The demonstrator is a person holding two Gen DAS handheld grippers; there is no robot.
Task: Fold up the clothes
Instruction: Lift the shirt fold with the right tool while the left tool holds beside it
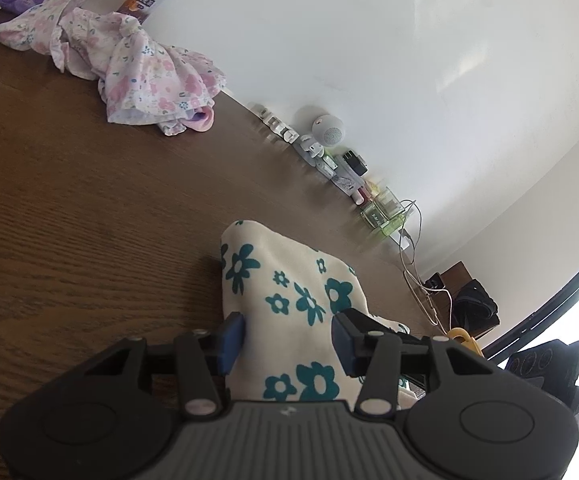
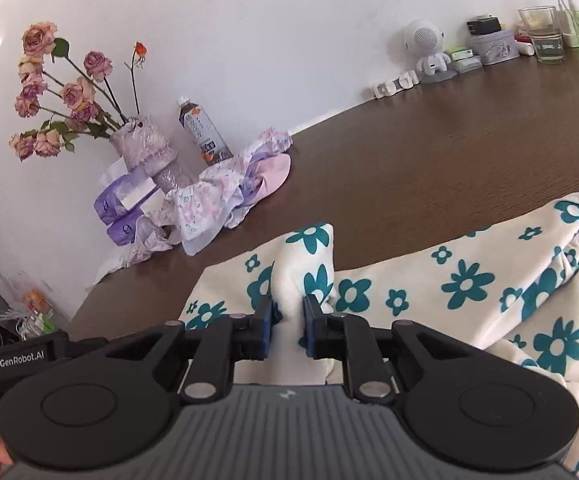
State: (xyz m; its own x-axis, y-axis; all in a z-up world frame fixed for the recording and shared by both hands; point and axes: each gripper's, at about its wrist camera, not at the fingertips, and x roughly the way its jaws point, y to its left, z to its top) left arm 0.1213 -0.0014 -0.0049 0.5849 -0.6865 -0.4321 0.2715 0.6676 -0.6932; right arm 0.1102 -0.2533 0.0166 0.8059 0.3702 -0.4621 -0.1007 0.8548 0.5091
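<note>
The cream garment with teal flowers is lying on the brown wooden table, bunched up near the front, with both grippers on it. The right gripper has its blue pads squeezed narrow on a raised fold of that cloth, so it's pinching it for sure. The left gripper sits wider, cloth running between its pads; can't tell if it's actually clamping or just straddling the fabric.

Room-wise, there's a big bare stretch of table between this garment and the pink floral clothes pile further back by the wall. Along the wall edge: a vase of dried roses, a drink bottle, purple tissue packs, a little white robot-shaped speaker, a glass and small clutter. All well apart from the cream garment.
</note>
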